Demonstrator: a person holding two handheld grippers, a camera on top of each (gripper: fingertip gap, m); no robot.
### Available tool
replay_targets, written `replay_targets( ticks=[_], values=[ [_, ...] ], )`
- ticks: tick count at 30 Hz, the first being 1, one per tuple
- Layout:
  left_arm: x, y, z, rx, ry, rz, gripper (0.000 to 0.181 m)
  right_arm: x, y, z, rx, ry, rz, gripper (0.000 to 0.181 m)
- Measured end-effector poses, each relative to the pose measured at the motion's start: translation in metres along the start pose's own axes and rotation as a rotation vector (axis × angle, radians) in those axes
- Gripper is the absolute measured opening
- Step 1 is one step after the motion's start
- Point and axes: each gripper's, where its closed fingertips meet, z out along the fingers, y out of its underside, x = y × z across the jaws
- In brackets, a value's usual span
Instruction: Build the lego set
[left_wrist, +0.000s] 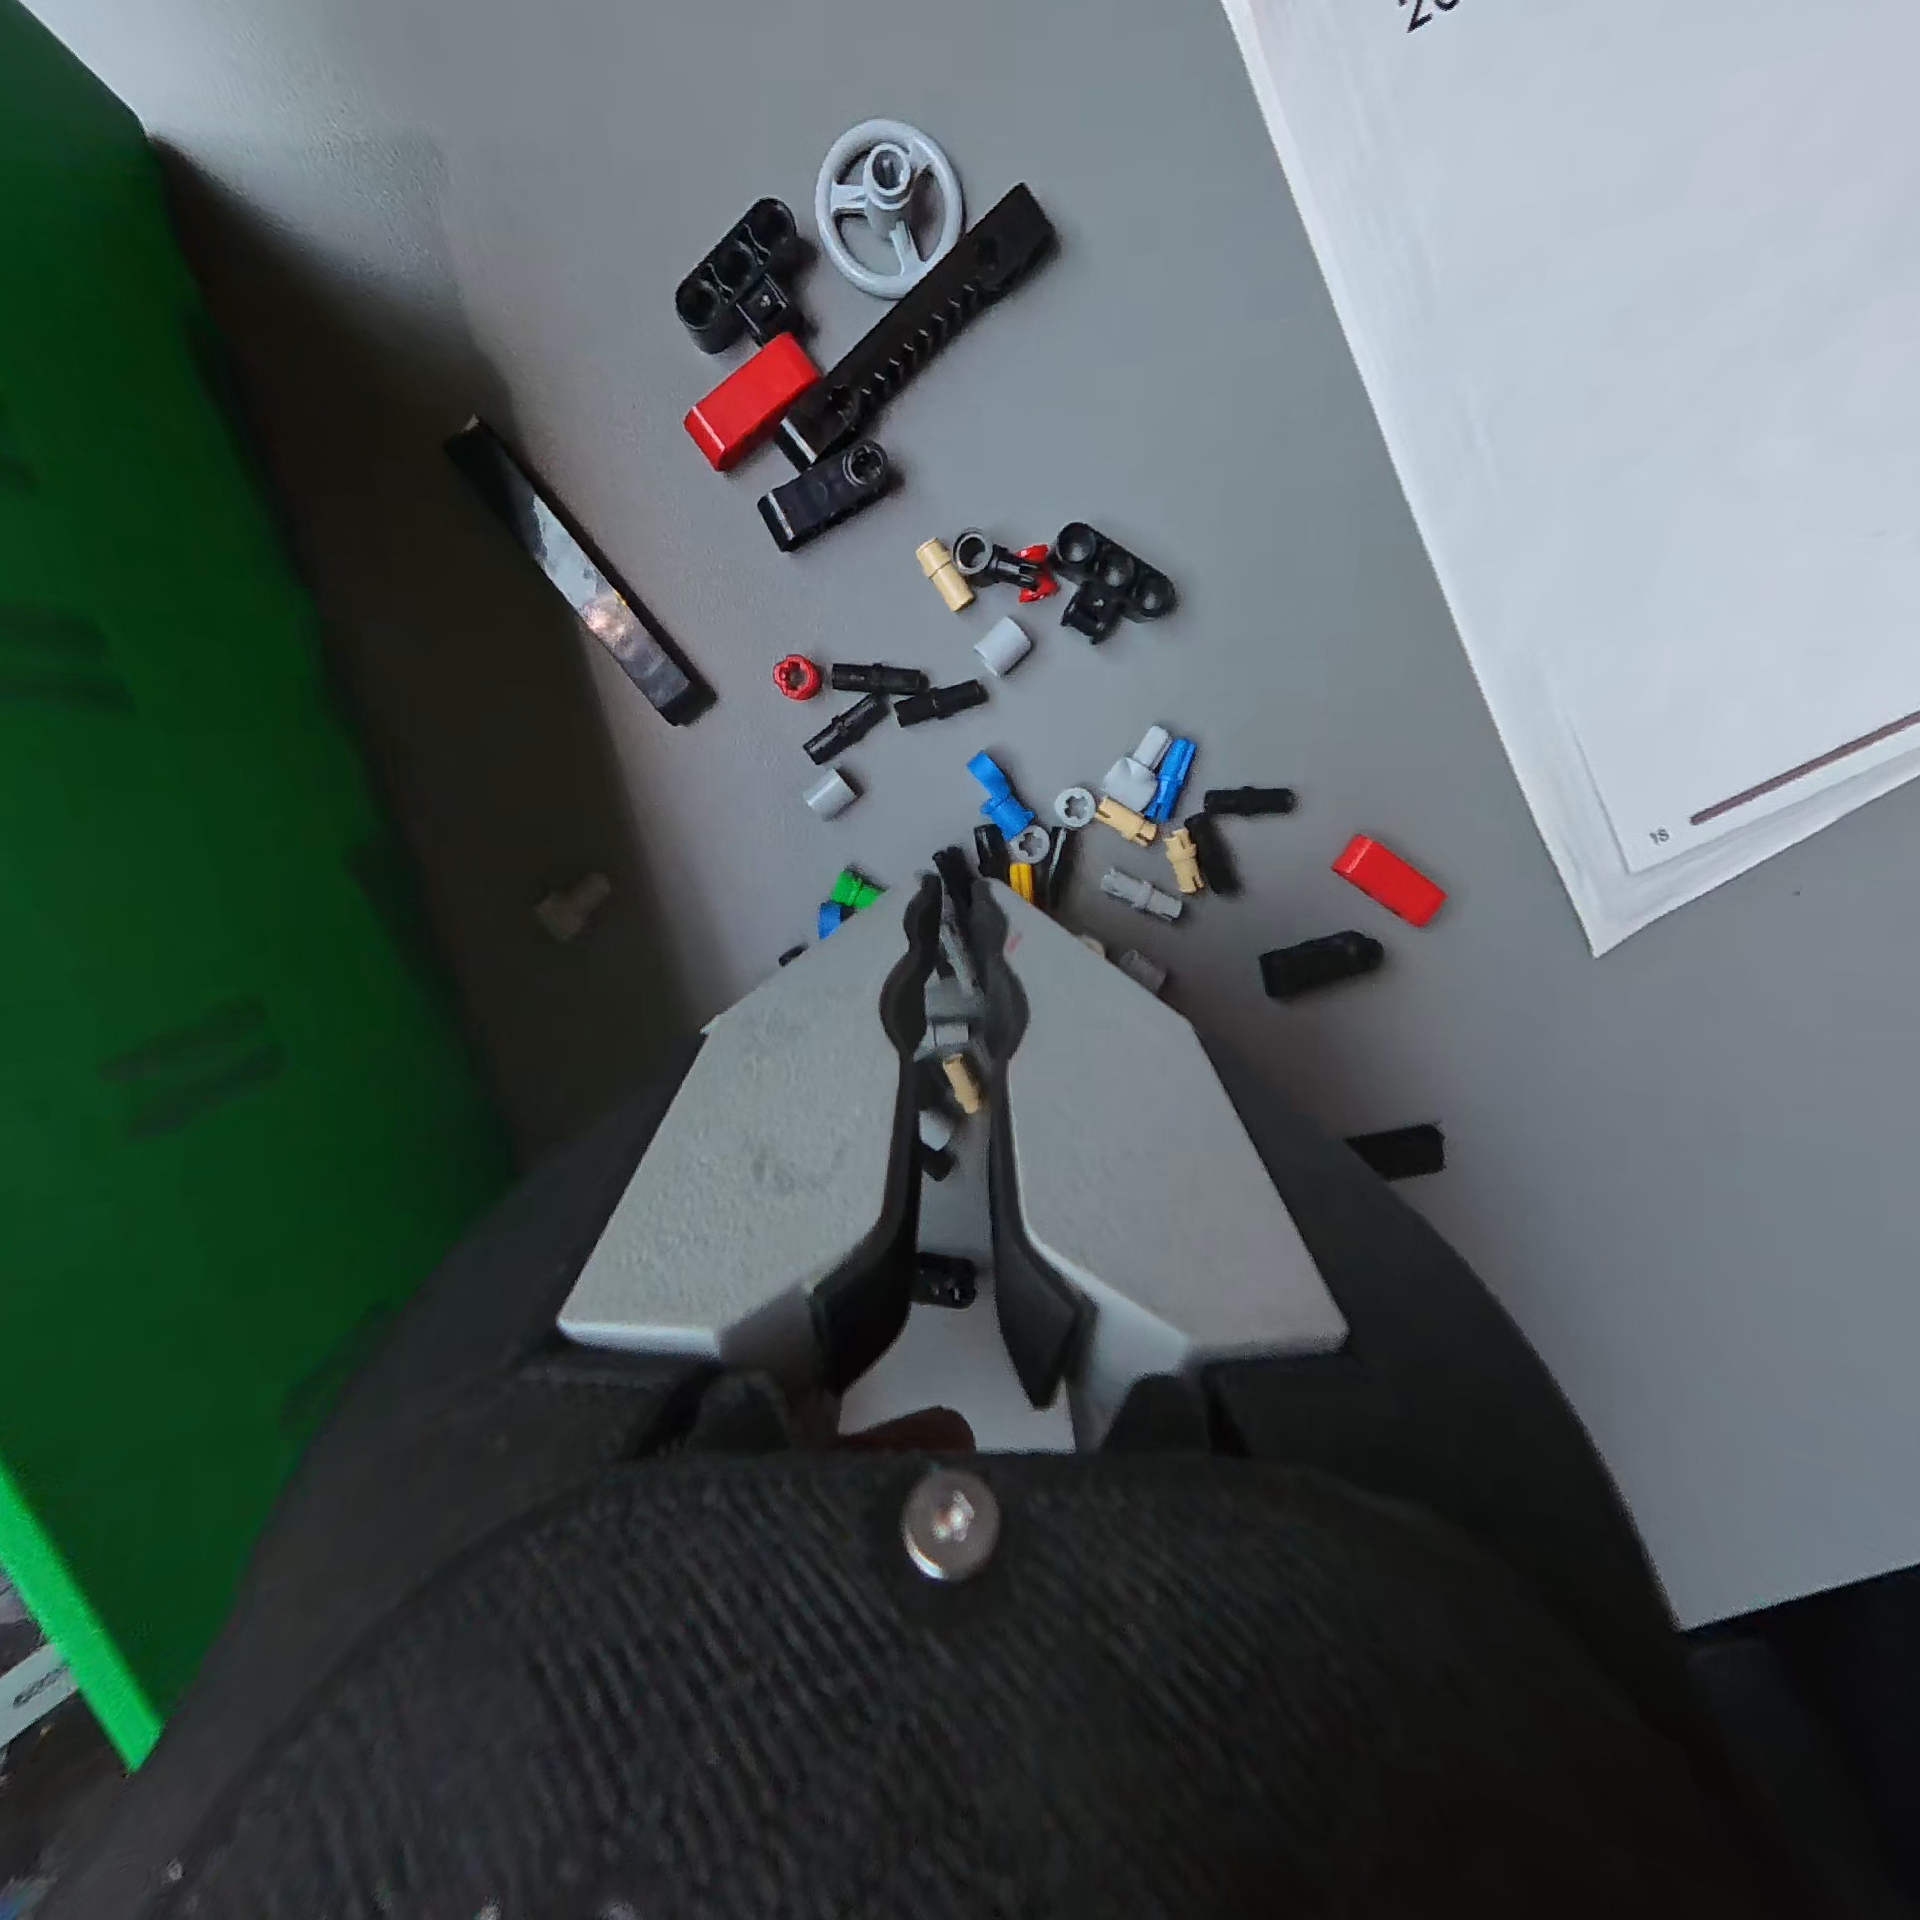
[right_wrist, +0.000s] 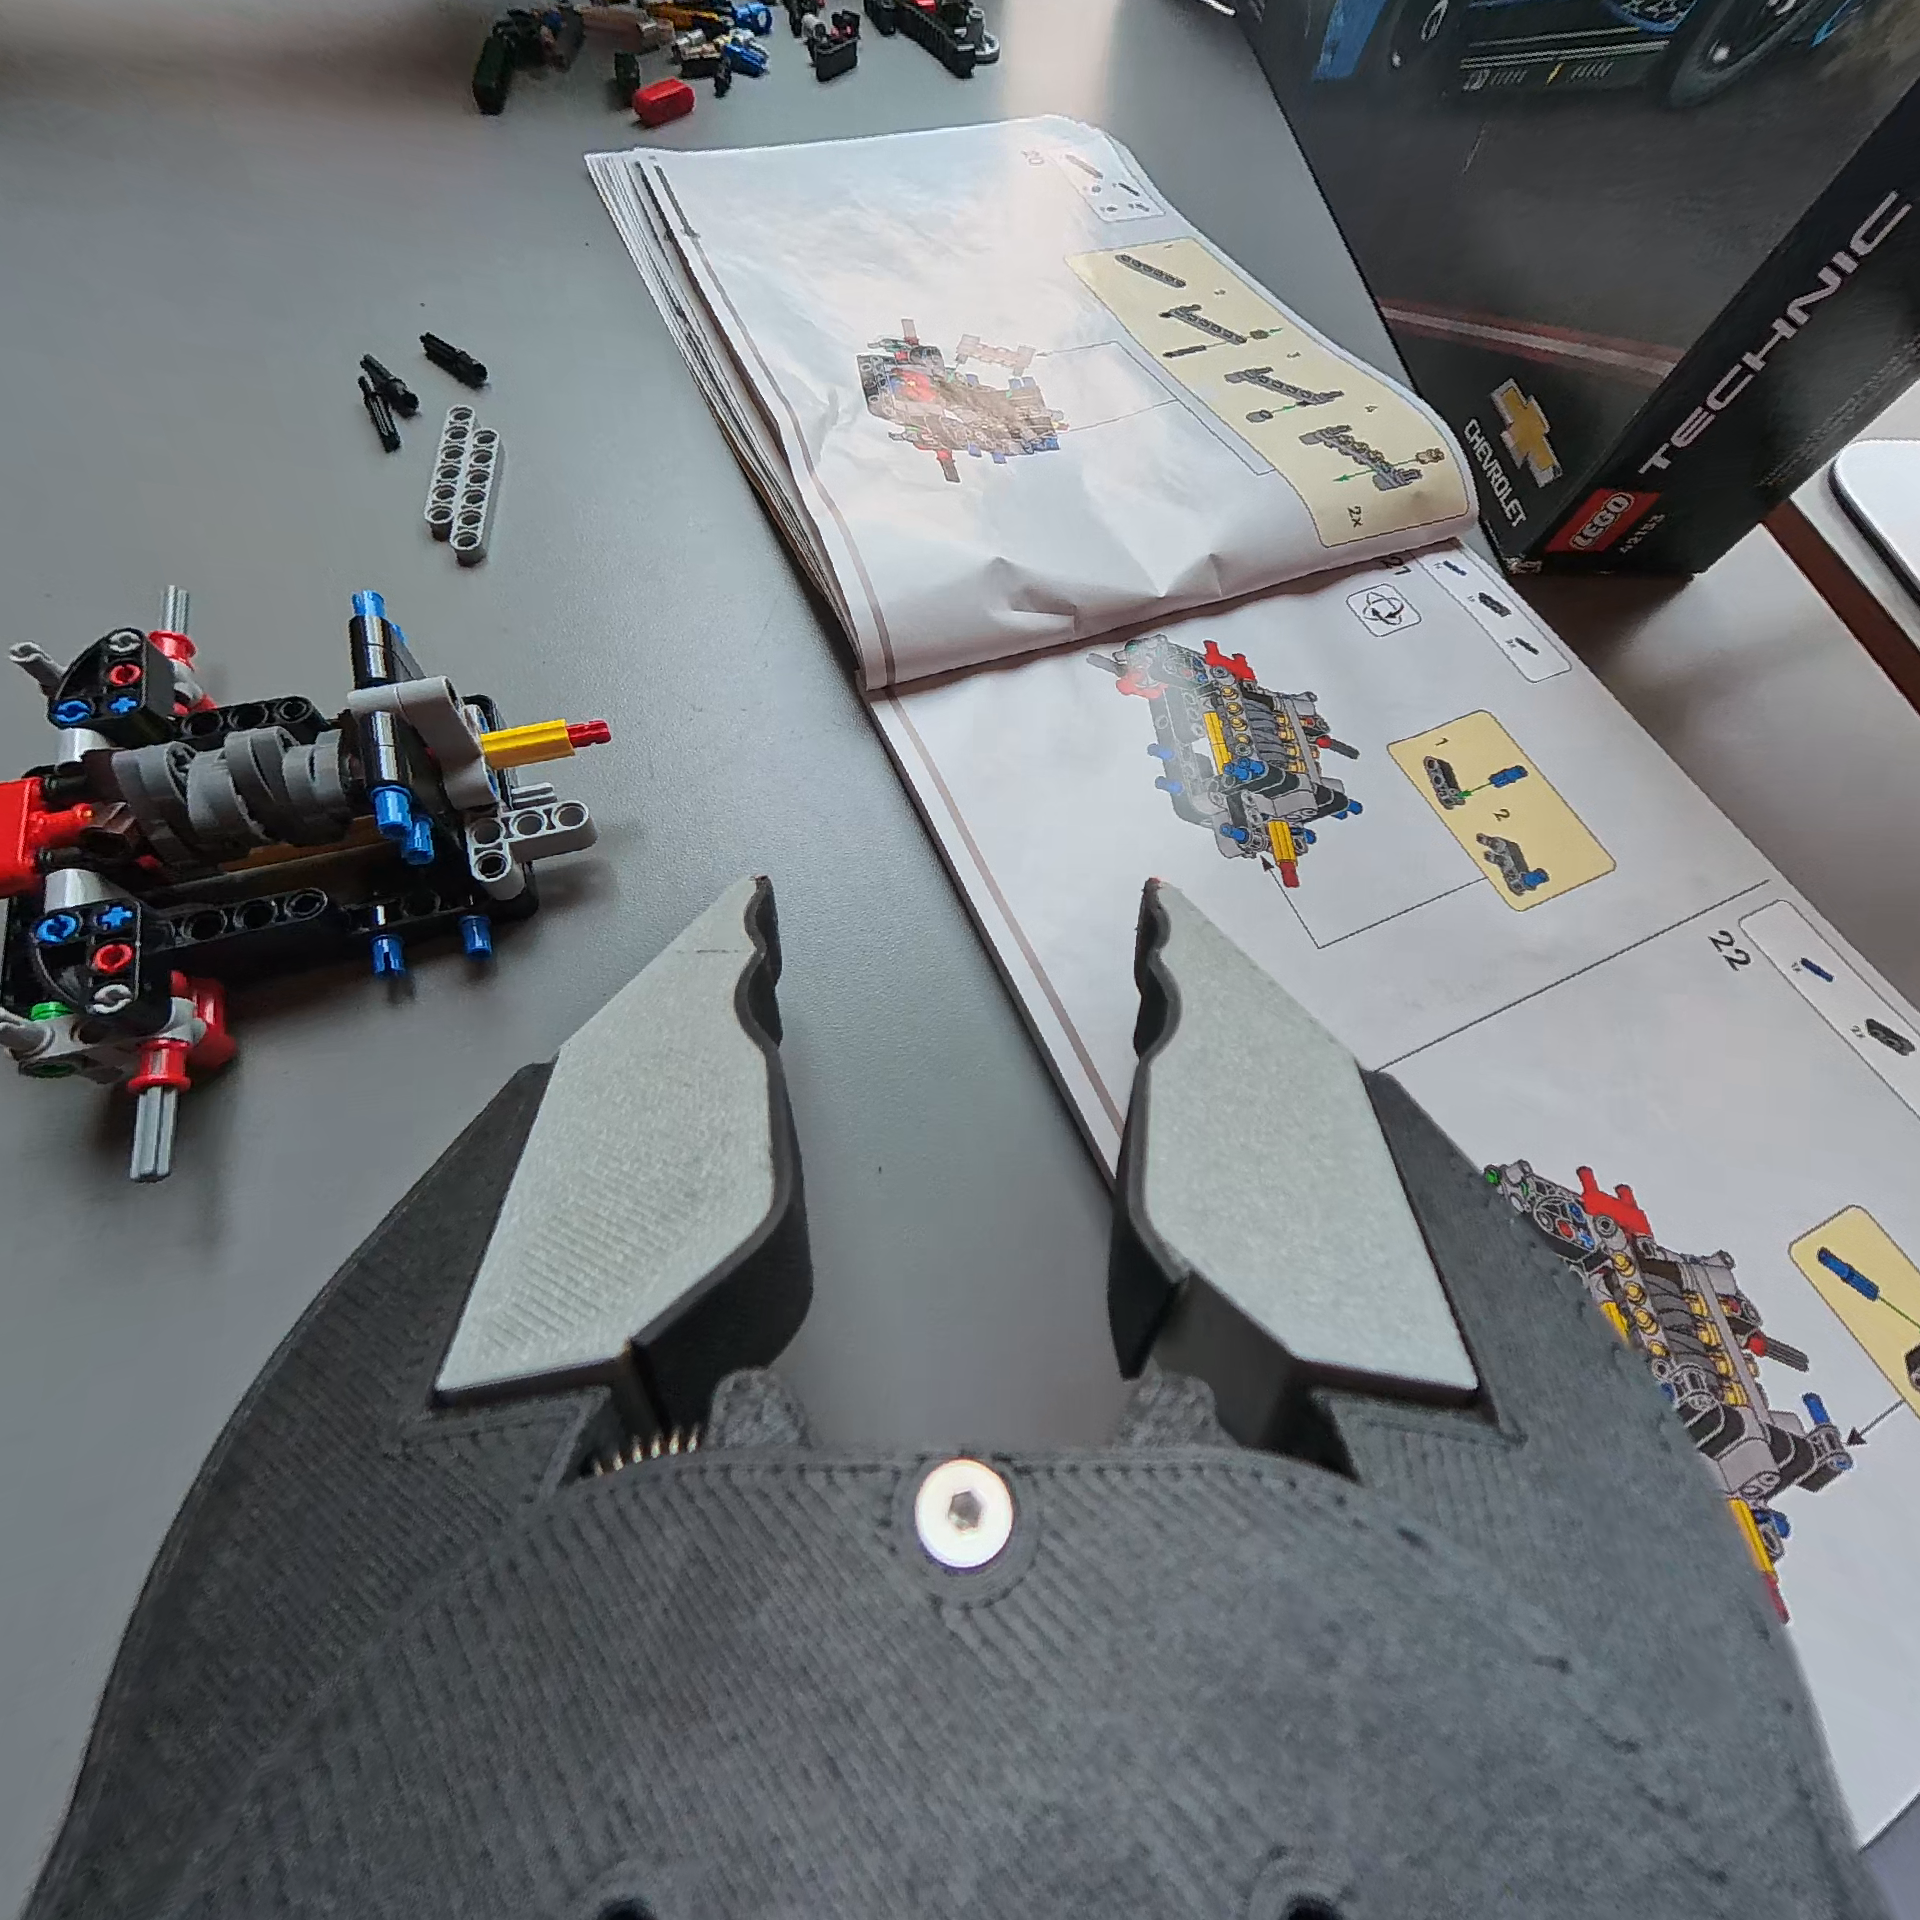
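Observation:
My left gripper (left_wrist: 954, 894) hangs over a scatter of small loose pins and connectors (left_wrist: 1101, 821) on the grey table (left_wrist: 1299, 1195). It is shut on a small black pin (left_wrist: 950, 864) that sticks out past its tips. My right gripper (right_wrist: 956, 894) is open and empty, low over the bare table (right_wrist: 727, 582) between the partly built model (right_wrist: 260, 821) on its left and the open instruction booklet (right_wrist: 1039, 416) on its right. Two grey beams (right_wrist: 465, 483) and a few black pins (right_wrist: 416, 379) lie beyond the model.
The left wrist view shows a grey steering wheel (left_wrist: 891, 206), a black toothed beam (left_wrist: 935, 322), red pieces (left_wrist: 750, 403), a black strip (left_wrist: 582, 571), a green panel (left_wrist: 156, 831) at left and the booklet (left_wrist: 1621, 416) at right. The set's box (right_wrist: 1662, 312) stands at the far right. The left gripper's tips are roughly 45 cm from the right gripper's.

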Motion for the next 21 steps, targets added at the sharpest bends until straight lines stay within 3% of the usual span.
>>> replay_targets(
  ticks=[11,15,17,21],
  values=[
    [-0.005,0.002,0.005,-0.032,-0.038,0.003,0.002,-0.001,0.0,0.0,0.001,-0.005,-0.003,0.065],
    [0.008,-0.004,-0.011,0.005,-0.021,0.02,0.002,-0.001,0.0,0.0,0.0,-0.005,-0.005,0.065],
    [0.042,-0.011,-0.028,0.065,0.061,0.093,0.002,-0.002,0.0,0.0,-0.001,-0.005,-0.006,0.065],
    [0.157,-0.004,-0.044,0.111,0.323,0.314,0.002,-0.003,0.001,0.0,-0.006,-0.011,-0.013,0.064]
  ],
)
